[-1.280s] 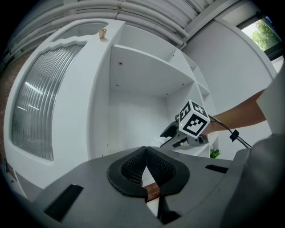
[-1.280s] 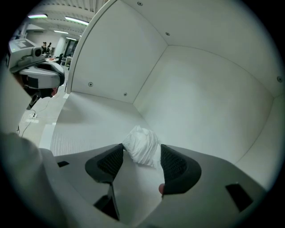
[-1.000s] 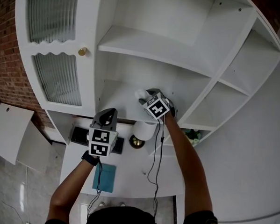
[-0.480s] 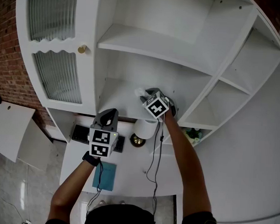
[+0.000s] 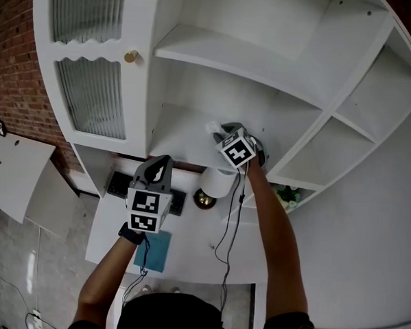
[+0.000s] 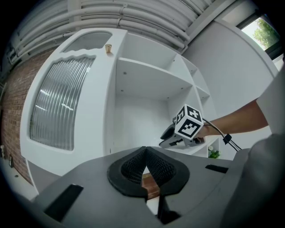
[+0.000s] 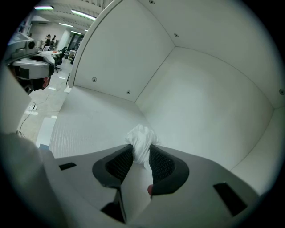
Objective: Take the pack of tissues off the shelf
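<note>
The pack of tissues [image 7: 141,139] is a white crumpled bundle on the white shelf [image 5: 179,135], by the back wall. My right gripper [image 7: 141,156] reaches into the shelf bay; its jaws are closing, and their ribbed pads pinch the pack from both sides. In the head view the pack [image 5: 212,128] shows just past the right gripper [image 5: 219,132]. The left gripper view shows the right gripper [image 6: 167,140] from the side, low over the shelf. My left gripper [image 5: 162,161] hangs below and in front of the shelf, shut on nothing [image 6: 145,151].
A cabinet door with ribbed glass and a brass knob [image 5: 131,56] stands left of the bay. Below the shelf a desk carries a keyboard [image 5: 118,184], a white lamp [image 5: 217,184], a teal notebook [image 5: 153,250] and a small plant [image 5: 287,196]. More shelf compartments lie to the right.
The right gripper has stayed at the pack on the shelf. The left gripper has hardly moved. The head view has shifted a little.
</note>
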